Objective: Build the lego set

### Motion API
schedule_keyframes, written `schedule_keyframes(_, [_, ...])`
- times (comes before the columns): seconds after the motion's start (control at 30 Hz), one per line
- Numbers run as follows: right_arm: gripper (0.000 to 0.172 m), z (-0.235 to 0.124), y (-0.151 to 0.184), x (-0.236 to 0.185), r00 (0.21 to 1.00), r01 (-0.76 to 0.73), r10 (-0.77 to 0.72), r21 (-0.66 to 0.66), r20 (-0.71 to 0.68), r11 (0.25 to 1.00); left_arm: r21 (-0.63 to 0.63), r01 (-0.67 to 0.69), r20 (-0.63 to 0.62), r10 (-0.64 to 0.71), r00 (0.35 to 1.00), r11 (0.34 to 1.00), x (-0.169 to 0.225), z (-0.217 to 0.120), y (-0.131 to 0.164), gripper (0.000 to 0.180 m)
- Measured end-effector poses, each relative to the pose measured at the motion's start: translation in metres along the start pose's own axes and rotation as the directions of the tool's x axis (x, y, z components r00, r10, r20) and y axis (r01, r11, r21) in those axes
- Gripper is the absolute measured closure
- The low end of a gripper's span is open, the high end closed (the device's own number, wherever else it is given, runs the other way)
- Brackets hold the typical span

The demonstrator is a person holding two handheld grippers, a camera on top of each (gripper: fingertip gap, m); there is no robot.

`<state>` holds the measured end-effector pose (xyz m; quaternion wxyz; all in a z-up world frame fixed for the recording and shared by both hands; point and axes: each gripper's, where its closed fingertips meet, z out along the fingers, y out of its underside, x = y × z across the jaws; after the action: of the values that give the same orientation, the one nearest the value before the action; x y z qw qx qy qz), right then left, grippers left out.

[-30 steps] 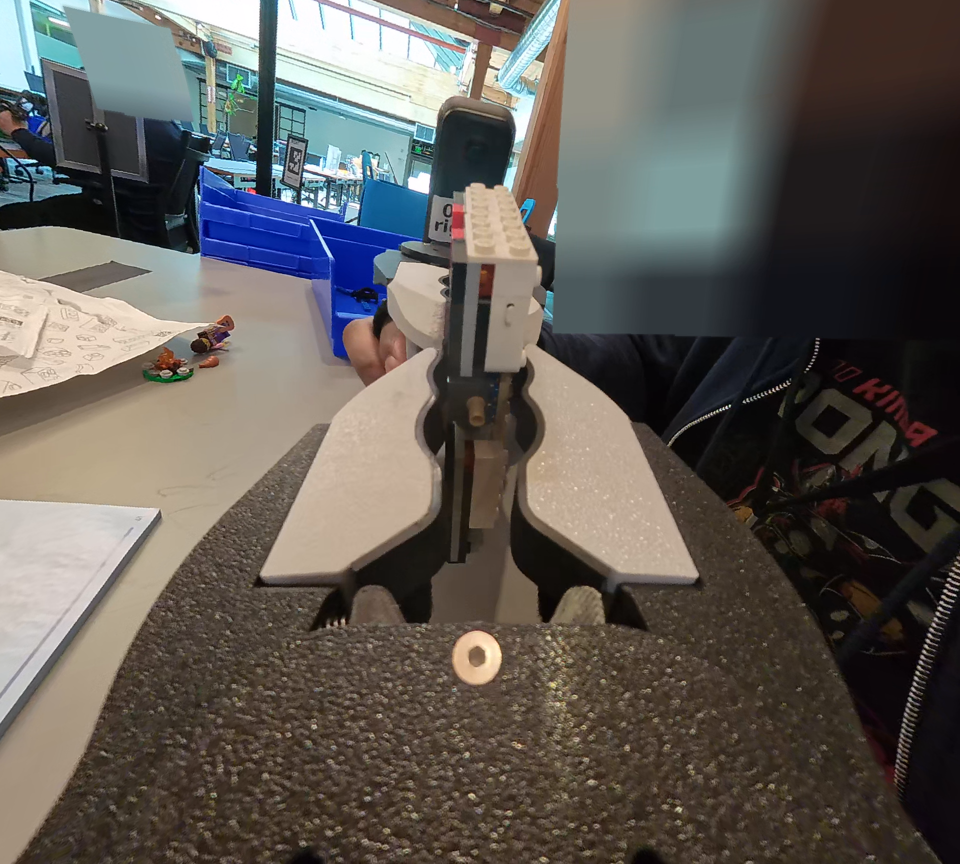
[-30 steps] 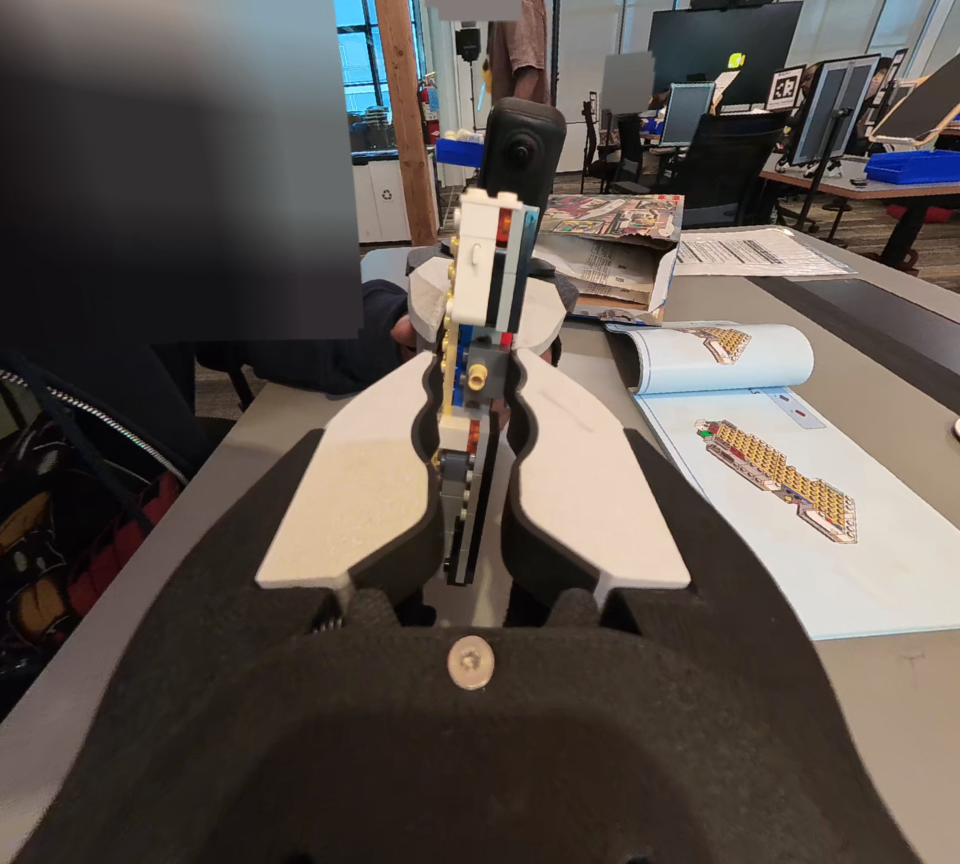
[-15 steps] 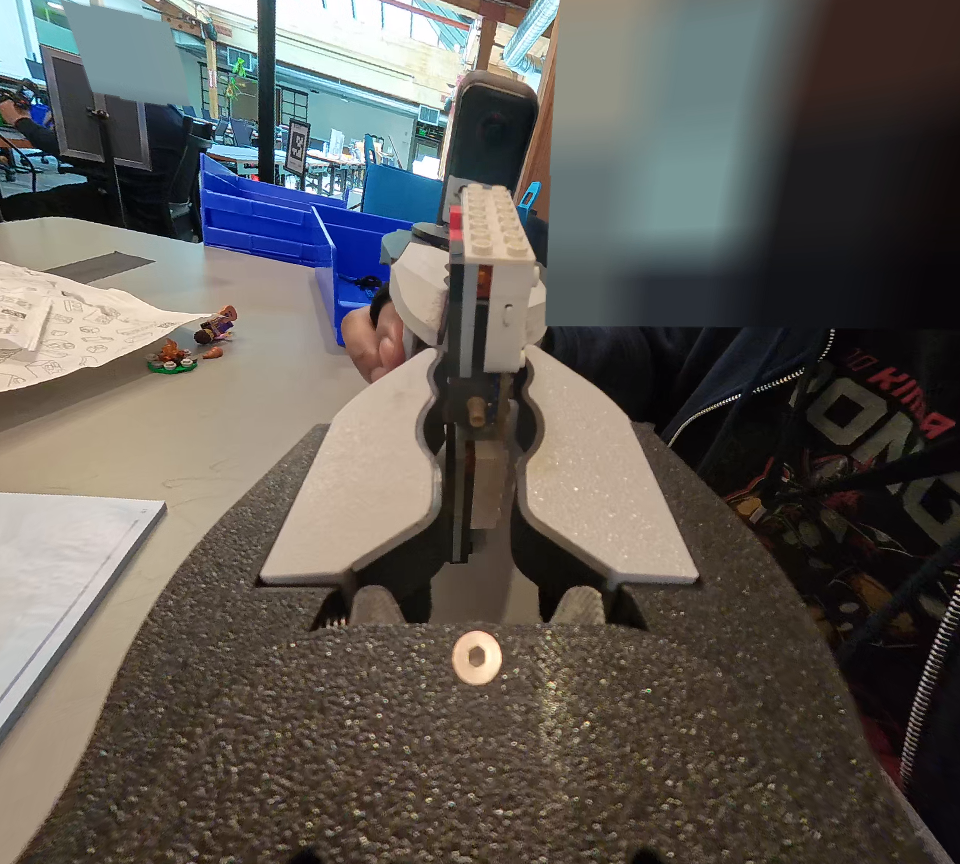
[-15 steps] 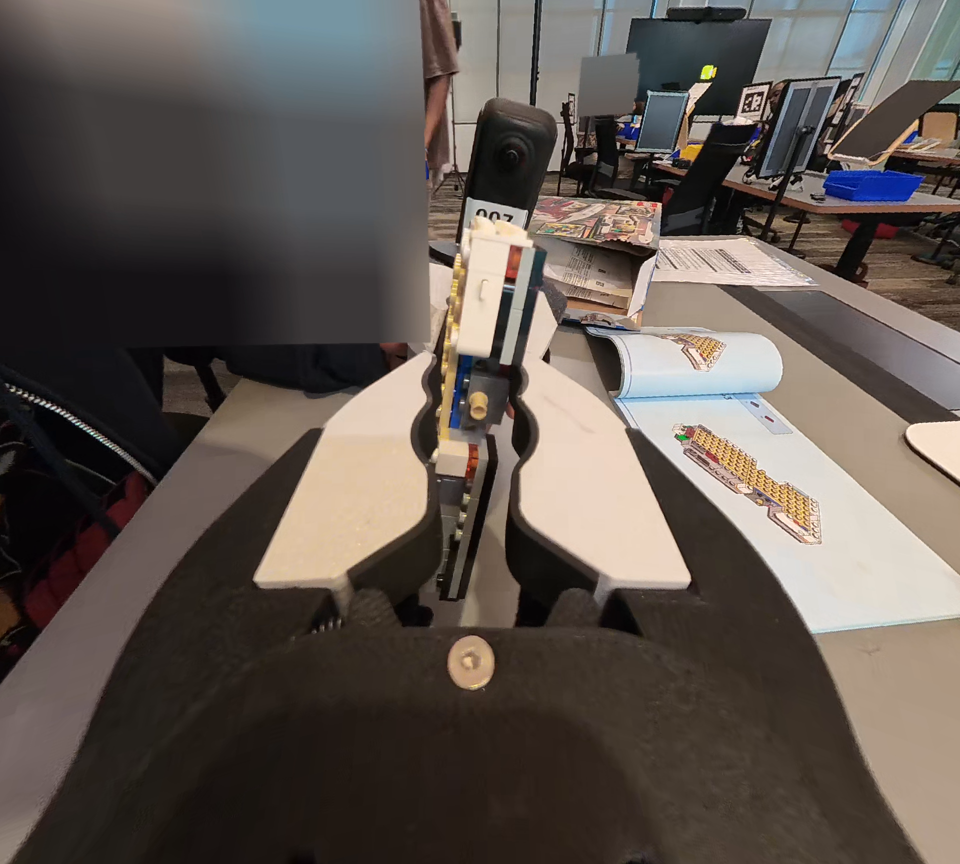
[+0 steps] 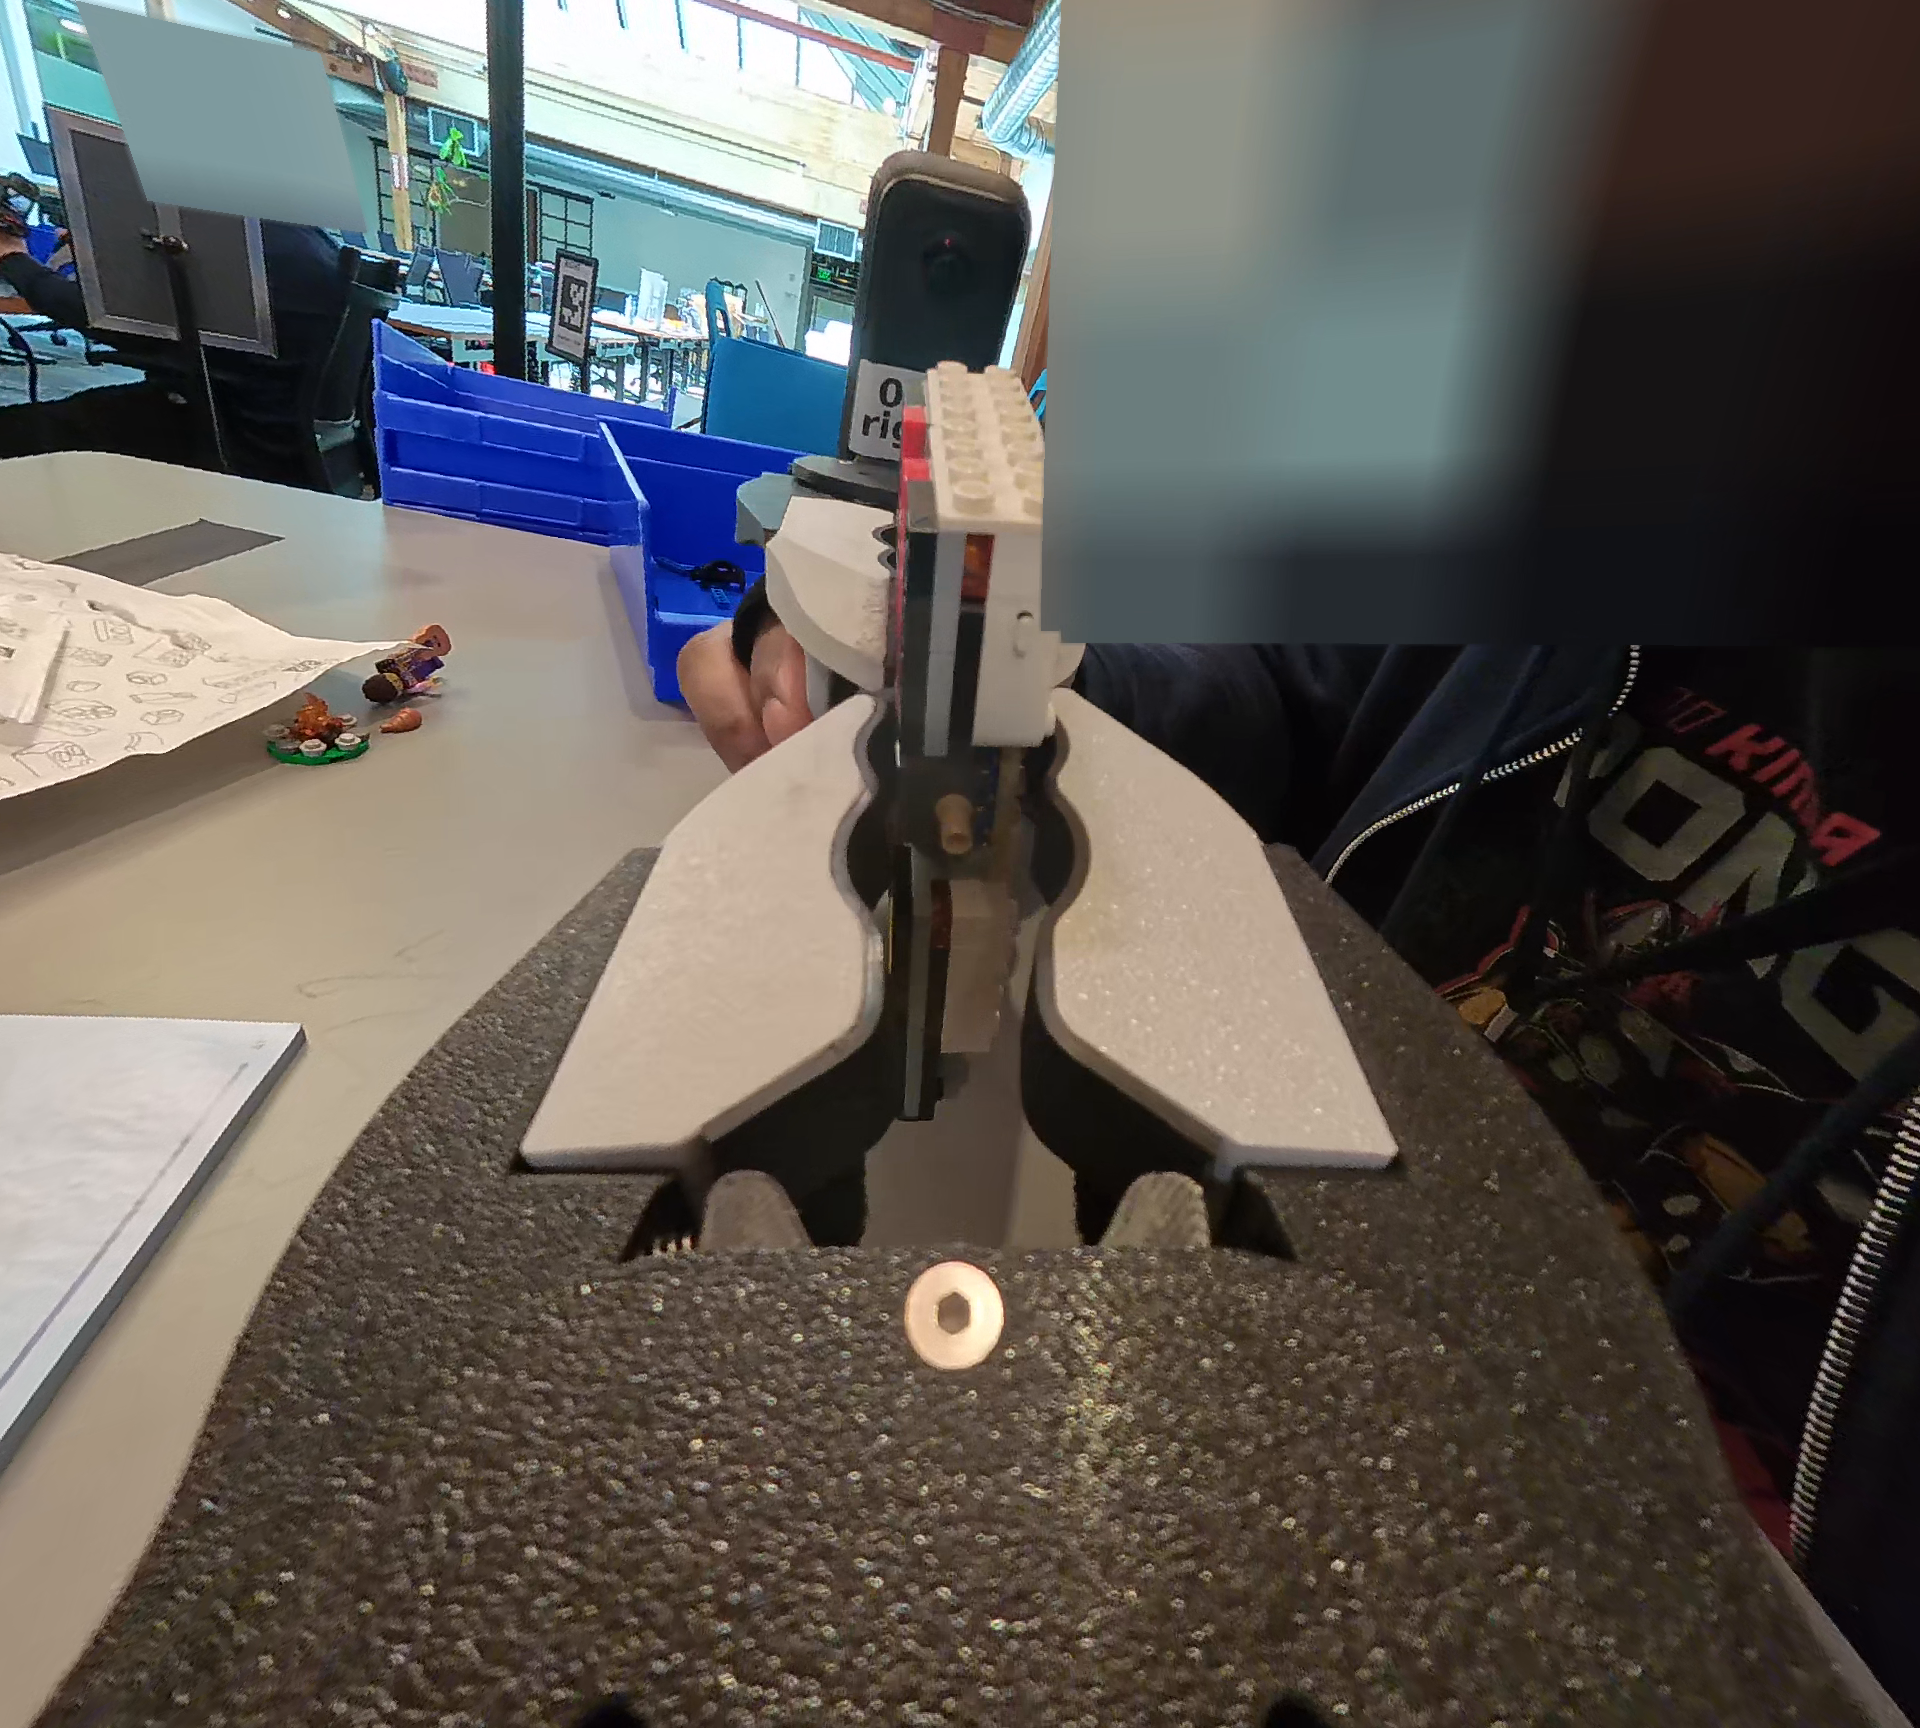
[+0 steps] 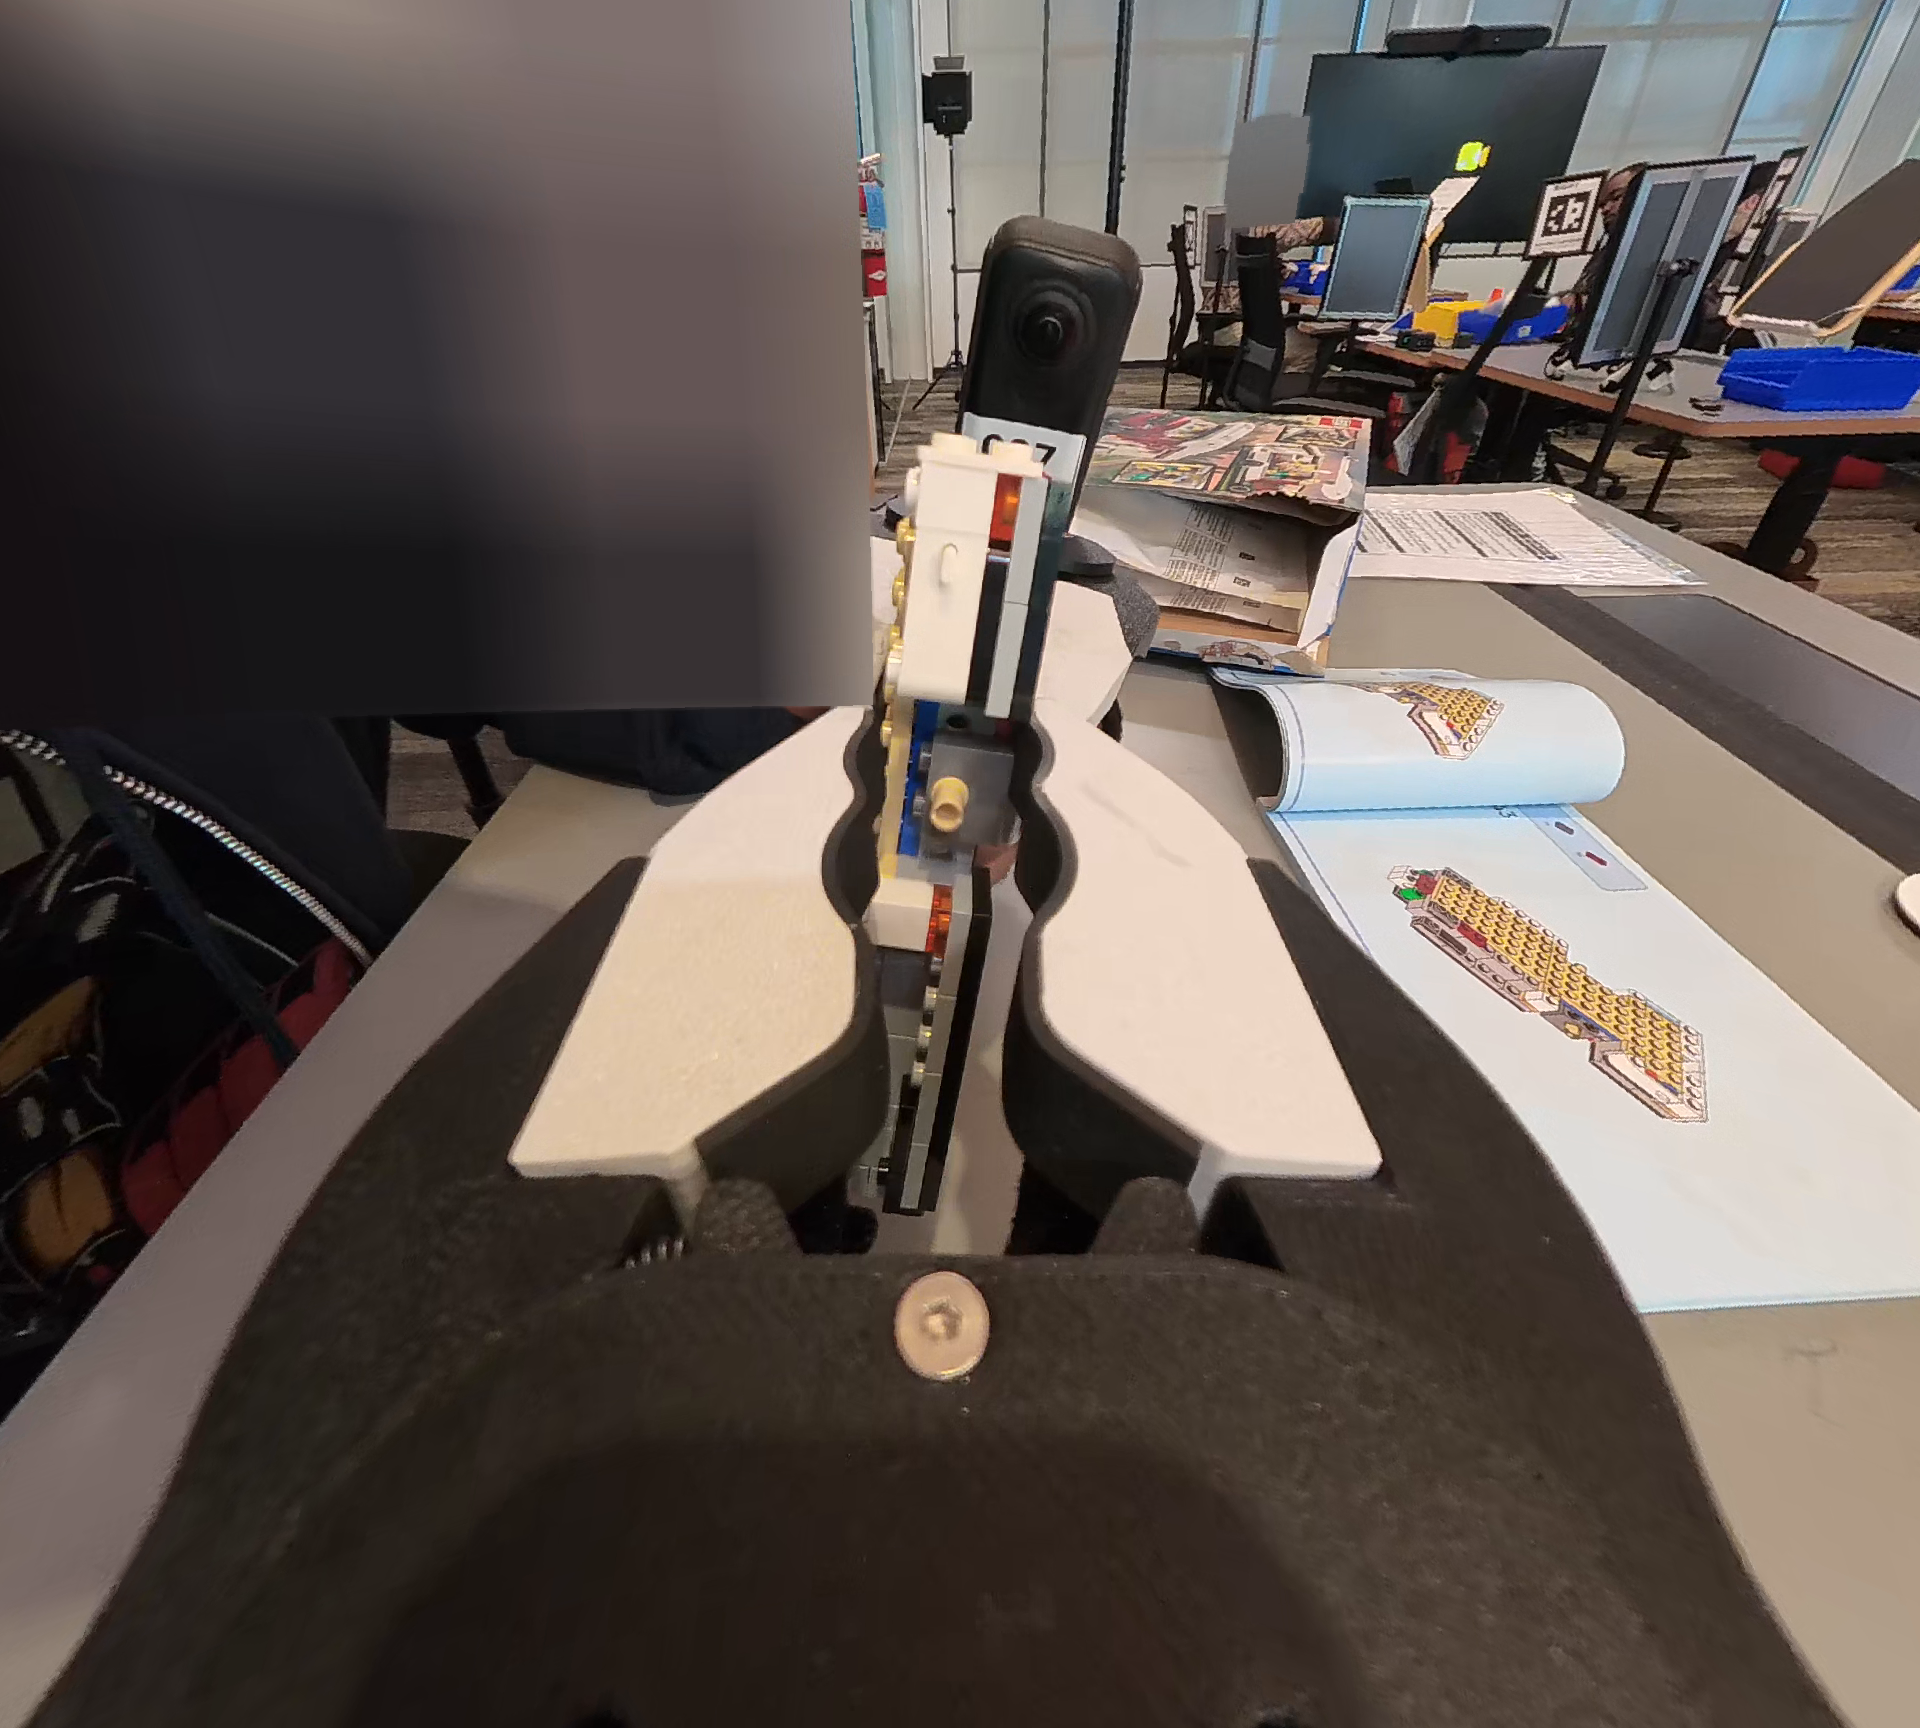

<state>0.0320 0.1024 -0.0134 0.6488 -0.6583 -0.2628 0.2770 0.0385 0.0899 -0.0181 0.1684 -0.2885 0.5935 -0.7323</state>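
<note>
- The grey table (image 5: 343,857) fills the left of the left wrist view and the right of the right wrist view.
- An open instruction booklet (image 6: 1538,1003) lies at middle right in the right view.
- Blue bins (image 5: 520,452) sit at upper left in the left view.
- The left tongs (image 5: 961,831) clamp a brick-built model (image 5: 977,618) at frame centre.
- The right tongs (image 6: 945,831) grip the same model's other end.
- Small toy figures (image 5: 358,707) lie at middle left.

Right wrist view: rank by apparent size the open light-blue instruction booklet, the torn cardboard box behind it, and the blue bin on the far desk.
1. Open light-blue instruction booklet, largest by far, though it lies nearest the camera.
2. Torn cardboard box.
3. Blue bin, smallest in view; it is far off, so its true size is unsure.
</note>
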Motion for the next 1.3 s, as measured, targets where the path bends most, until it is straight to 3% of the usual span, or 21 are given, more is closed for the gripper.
schedule_keyframes(0.3, [0.148,-0.002,-0.002,0.005,0.999,0.012,-0.012,0.012,-0.035,1.000,0.010,-0.055,0.075,0.054,0.996,0.998,-0.005,-0.003,-0.006,0.154])
schedule_keyframes(0.83, [0.148,-0.001,-0.006,-0.001,0.997,0.068,-0.067,0.032,-0.039,0.997,0.038,-0.116,0.044,0.115,0.992,0.992,0.001,-0.007,-0.012,0.158])
schedule_keyframes(1.1, [0.148,-0.005,-0.010,0.008,0.999,0.009,-0.005,0.090,-0.053,0.996,0.077,-0.062,0.097,0.054,0.994,0.995,-0.006,-0.005,-0.017,0.156])
schedule_keyframes(1.3, [0.149,-0.013,-0.019,0.015,0.997,-0.052,0.063,0.187,-0.052,0.981,0.026,-0.057,0.136,0.053,0.989,0.998,-0.010,0.001,-0.010,0.143])
